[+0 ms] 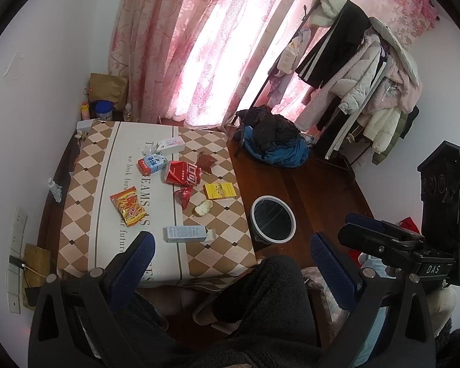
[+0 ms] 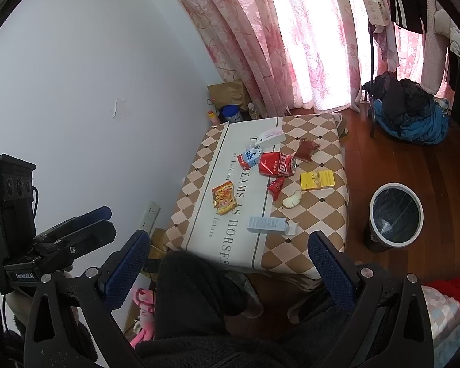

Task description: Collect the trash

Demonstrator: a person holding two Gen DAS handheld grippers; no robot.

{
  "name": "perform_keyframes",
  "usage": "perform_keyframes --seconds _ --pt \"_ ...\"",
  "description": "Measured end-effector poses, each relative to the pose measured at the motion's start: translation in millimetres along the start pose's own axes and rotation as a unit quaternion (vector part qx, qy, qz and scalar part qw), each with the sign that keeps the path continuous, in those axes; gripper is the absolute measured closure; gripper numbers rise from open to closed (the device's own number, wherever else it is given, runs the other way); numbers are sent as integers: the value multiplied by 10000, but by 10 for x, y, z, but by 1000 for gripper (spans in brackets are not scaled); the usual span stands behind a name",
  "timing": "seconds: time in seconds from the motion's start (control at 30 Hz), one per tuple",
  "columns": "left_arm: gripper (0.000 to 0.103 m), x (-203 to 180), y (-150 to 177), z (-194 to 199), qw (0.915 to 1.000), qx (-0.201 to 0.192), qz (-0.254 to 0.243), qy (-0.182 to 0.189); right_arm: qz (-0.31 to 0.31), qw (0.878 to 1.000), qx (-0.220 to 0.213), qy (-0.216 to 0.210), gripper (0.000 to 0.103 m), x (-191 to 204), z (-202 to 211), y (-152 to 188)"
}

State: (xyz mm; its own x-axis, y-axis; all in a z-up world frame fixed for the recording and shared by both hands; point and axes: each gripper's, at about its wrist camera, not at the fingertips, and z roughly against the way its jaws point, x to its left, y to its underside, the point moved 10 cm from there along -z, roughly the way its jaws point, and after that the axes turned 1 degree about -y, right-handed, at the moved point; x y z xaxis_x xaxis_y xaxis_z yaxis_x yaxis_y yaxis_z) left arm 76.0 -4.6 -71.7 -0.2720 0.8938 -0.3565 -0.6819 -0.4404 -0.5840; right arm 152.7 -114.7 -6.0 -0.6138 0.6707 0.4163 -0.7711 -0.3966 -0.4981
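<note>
Litter on a checked low table, bin beside it.

Both claws, left gripper point(image 1: 230, 260) and right gripper point(image 2: 227, 263), gape wide, holding nothing. Nearest lies one pale blue box point(image 1: 185, 233), long axis crosswise; beyond it one orange snack packet point(image 1: 128, 206), one yellow box point(image 1: 219, 190), one crushed red can point(image 1: 182, 173) on its side. The one bin point(image 1: 273, 219) stands on the floor just right of the table point(image 1: 86, 214).

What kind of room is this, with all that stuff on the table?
Probably a bedroom at home: pink flowered curtains cover the window, a rack of coats stands by the wall, and a low table holds snack wrappers beside a trash bin.
</note>
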Motion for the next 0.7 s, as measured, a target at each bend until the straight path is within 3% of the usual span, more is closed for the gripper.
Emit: perform_keyframes --seconds 0.7 --pt "0 -19 -38 9 10000 7 1 23 40 10000 -38 36 0 -19 6 -30"
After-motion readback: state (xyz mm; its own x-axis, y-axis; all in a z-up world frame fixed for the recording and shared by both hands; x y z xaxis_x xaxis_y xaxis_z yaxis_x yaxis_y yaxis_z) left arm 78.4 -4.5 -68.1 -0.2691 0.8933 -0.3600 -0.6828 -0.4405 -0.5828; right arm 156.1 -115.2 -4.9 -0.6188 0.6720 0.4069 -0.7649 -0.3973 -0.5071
